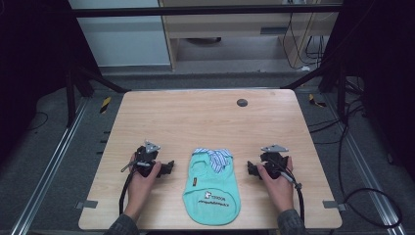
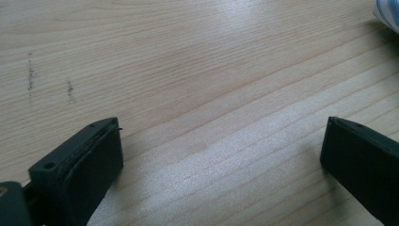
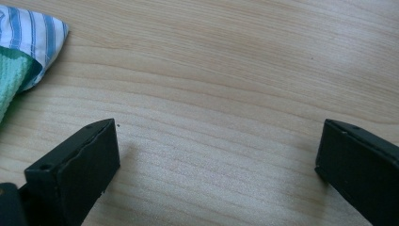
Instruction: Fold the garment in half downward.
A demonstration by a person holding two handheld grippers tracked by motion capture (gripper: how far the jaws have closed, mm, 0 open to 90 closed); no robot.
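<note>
Shirt (image 1: 212, 188) flat on table (image 1: 205, 117), left gripper (image 1: 169, 168) and right gripper (image 1: 250, 169) flanking it.
Both wide open, empty. Dark disc (image 1: 242, 102) at far edge; left gripper view shows scuffs (image 2: 31, 75).

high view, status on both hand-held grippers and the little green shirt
Left hand-held gripper open, empty. Right hand-held gripper open, empty. Green shirt flat on table between them, untouched. Nothing in the way.
</note>
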